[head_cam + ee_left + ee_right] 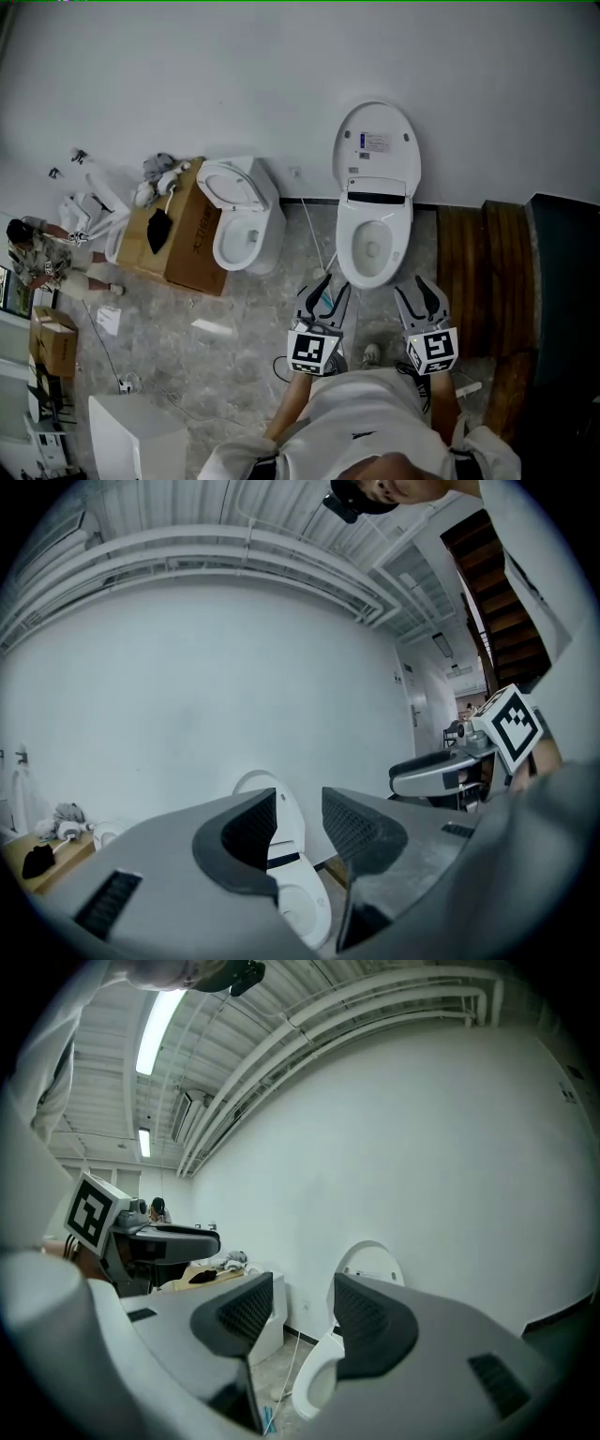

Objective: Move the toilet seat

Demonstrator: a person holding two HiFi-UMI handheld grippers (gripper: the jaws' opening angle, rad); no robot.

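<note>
A white toilet (373,246) stands against the wall with its lid (377,145) raised and leaning back; its seat ring lies down on the bowl. Both grippers hover in front of the bowl, a little short of it and apart from it. My left gripper (330,286) points at the bowl's left front and my right gripper (412,289) at its right front. Both are shut with nothing between the fingers. In the left gripper view the left gripper (300,817) frames the toilet (286,850). In the right gripper view the right gripper (302,1312) points just left of the lid (370,1258).
A second toilet (239,220) and a cardboard box (183,239) stand to the left. Wooden steps (487,272) rise to the right. A cable (314,234) runs along the floor between the toilets. A person (37,253) crouches at far left near a white cabinet (131,436).
</note>
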